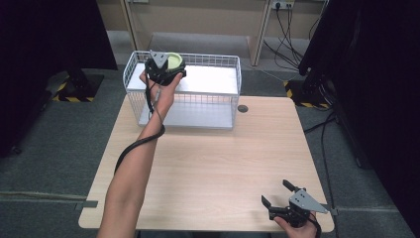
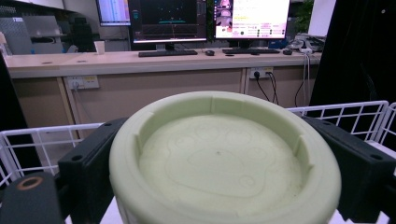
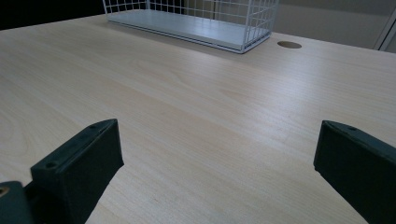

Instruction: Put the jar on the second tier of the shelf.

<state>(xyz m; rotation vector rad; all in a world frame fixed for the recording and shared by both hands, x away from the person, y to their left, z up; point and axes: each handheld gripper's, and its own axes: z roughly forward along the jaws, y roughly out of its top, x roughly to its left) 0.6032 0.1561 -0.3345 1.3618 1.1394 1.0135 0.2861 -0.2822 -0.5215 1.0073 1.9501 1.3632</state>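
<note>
A wooden surface (image 1: 208, 163) carries one white wire basket (image 1: 218, 94) at its far edge, with a white shelf across the upper part and a white floor below; both look bare, though the left tool hides part of the shelf's left end. Just right of the basket a round cable hole (image 1: 242, 108) is cut into the surface. There are two tools. The left tool (image 1: 166, 67) is held up at the basket's far left corner, above the shelf, with its cable (image 1: 143, 139) trailing down along the forearm. Its jaws are closed on one pale green bowl (image 2: 224, 158), one jaw against each side of the rim; the left gripper view shows the bowl upright, with a faint paw print moulded into its bottom and nothing inside. Behind it in that view the basket's wire rim (image 2: 345, 109) runs across, and farther off stands a long counter (image 2: 140, 60) with monitors and keyboards. The right tool (image 1: 280, 194) rests low at the near right corner of the surface, well apart from the basket, with its jaws spread wide and nothing between them; bare wood lies ahead of it in the right gripper view. Dark curtains flank the scene on both sides, and cables hang from a wall socket beyond.
</note>
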